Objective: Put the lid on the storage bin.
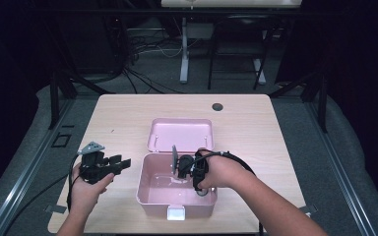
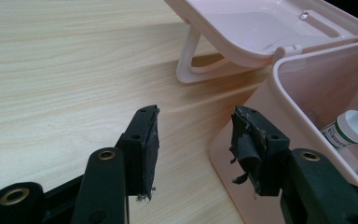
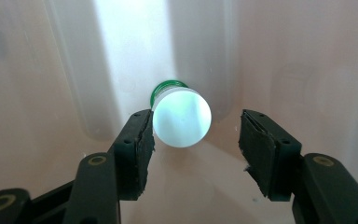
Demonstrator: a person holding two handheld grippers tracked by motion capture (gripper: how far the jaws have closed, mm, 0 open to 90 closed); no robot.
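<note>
Box: pink plastic box sits lower centre of the high view, smooth thin walls, rounded corners, hinged lid lying open behind.
Bottle: white-capped, green-banded bottle lies on the box floor.
Right gripper: inside the box, jaws apart, bottle cap between them.
Left gripper: jaws apart, empty, beside the box's outer wall over pale woodgrain table.

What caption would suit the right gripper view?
Open right gripper poised above a white-capped bottle lying inside the pink box.
</note>
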